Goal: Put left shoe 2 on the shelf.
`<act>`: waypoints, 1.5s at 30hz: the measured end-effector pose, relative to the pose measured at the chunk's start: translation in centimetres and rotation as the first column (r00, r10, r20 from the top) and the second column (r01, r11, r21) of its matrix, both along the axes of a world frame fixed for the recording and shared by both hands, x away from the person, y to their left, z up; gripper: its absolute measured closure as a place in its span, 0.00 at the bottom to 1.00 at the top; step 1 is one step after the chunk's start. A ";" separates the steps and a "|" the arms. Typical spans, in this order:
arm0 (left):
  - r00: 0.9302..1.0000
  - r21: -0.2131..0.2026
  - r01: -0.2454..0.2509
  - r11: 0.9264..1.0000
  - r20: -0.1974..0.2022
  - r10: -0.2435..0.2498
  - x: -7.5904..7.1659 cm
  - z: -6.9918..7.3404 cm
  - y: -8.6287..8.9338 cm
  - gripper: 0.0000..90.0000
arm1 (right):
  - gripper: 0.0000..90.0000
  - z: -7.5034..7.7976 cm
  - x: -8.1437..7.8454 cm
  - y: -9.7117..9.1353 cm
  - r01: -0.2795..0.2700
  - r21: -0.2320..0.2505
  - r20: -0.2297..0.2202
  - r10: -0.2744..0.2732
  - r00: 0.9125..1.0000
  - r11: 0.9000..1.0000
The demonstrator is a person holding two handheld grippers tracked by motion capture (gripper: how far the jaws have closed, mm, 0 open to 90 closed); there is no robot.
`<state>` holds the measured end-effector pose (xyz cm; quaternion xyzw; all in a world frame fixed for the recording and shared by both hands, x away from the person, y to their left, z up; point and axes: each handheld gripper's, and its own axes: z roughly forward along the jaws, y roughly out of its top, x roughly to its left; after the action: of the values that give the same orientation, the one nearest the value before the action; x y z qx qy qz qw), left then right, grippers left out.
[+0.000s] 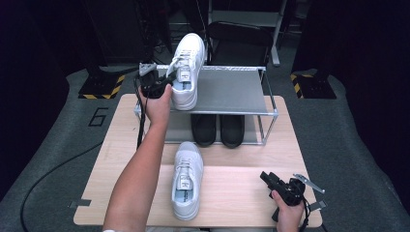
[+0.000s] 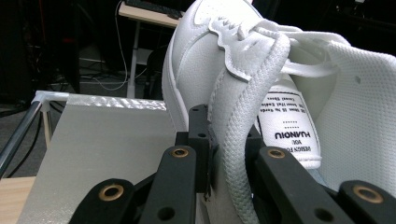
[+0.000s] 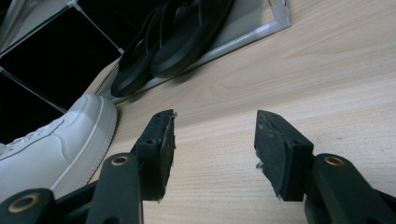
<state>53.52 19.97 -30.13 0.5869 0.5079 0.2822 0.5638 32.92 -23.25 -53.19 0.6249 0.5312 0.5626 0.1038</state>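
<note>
Across the middle of the high view, a pale wooden surface (image 1: pixel 241 193) is seen, and on its far half a two-tier metal shoe rack (image 1: pixel 227 89) is stood. On the rack's top shelf, at its left end, a white sneaker (image 1: pixel 187 67) is held, its long axis running away from the person, toe pointed to the far side and beyond the shelf's back edge, heel toward the person. A second white sneaker (image 1: pixel 187 181) is laid on the surface in front of the rack, pointed the same way, toe near the rack. Under the top shelf, a pair of black slippers (image 1: pixel 217 129) is kept on the lower tier, side by side. The left tongs (image 1: pixel 159 84) are closed on the collar edge of the raised sneaker, the padded rim being pinched between the jaws. The right tongs (image 1: pixel 267 178) are held open above bare wood at the near right, well apart from both sneakers.
</note>
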 end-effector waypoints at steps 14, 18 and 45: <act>0.998 -0.009 -0.014 1.000 -0.063 0.014 1.6 -0.3 -1.0 0.91 | 0.53 0.0 -0.1 -0.1 -0.001 0.009 0.002 0.001 1.000 1.000; 0.995 -0.014 -0.018 1.000 -0.099 0.017 2.2 -0.5 -1.2 0.91 | 0.53 0.0 -0.1 -0.1 0.002 0.015 -0.001 -0.002 1.000 1.000; 0.971 -0.004 -0.043 0.999 -0.234 0.041 4.7 -1.5 -3.5 0.90 | 0.53 0.1 -1.3 -1.1 0.036 0.046 0.009 -0.037 0.999 0.998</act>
<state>58.19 16.43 -31.64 0.6026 0.5844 0.2206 0.4966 31.63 -24.39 -53.06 0.6340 0.5061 0.5757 0.1022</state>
